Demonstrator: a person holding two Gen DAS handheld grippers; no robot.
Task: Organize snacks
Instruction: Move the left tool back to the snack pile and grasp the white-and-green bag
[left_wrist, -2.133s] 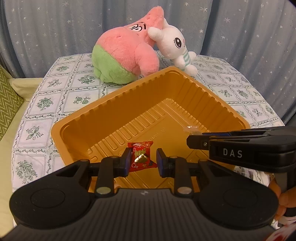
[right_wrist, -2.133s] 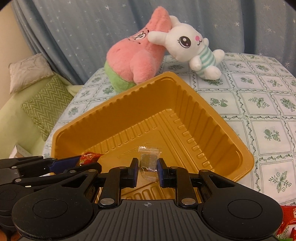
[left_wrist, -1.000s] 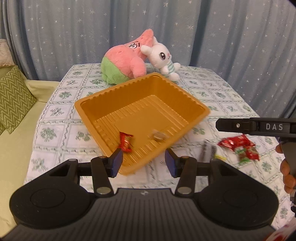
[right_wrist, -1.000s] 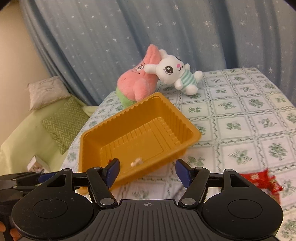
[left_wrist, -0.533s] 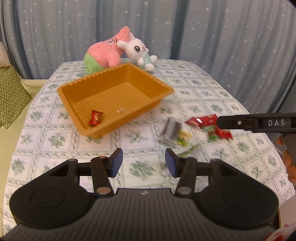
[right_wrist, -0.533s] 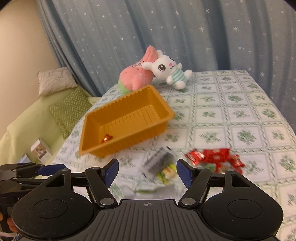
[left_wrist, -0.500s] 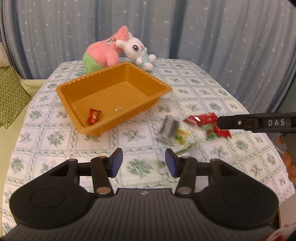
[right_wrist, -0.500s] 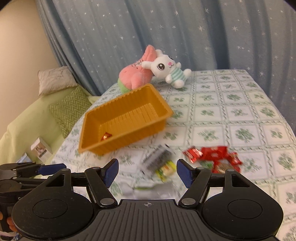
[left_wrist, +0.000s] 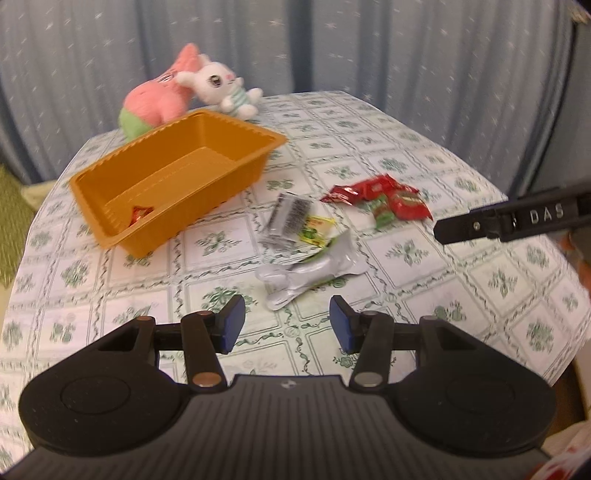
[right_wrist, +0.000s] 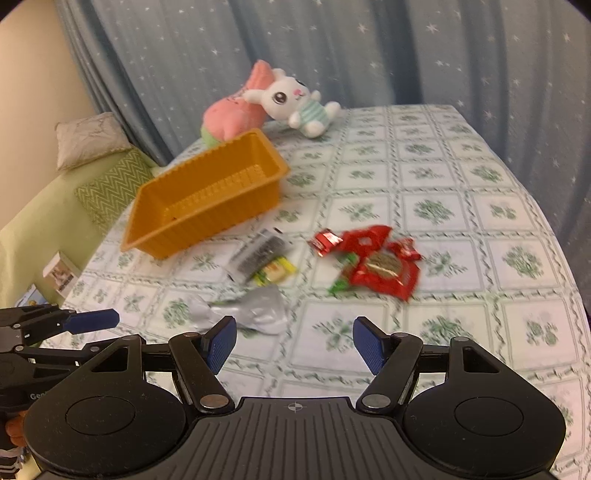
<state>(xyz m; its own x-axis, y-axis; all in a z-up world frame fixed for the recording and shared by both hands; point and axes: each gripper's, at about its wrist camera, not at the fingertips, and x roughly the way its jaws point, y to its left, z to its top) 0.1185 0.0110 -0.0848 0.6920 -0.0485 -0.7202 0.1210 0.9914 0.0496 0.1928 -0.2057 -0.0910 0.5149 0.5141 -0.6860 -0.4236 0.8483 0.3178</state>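
Both claws have pulled back from the orange tray (left_wrist: 173, 184) and now hang over the near counter (left_wrist: 461, 295), jaws wide apart and empty: the left claw (left_wrist: 286, 325) and the right claw (right_wrist: 291, 345). A red candy (left_wrist: 140, 214) lies in the tray. That delivery looks done; the silver packet (left_wrist: 314, 271) and red wrappers (right_wrist: 376, 262) remain loose between tray and claws, likely next.

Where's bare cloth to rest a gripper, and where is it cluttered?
Bare tablecloth lies right of the red packets, and behind them toward the bunny plush. Crowded: the strip from the orange tray through the grey packet and silver pouch.
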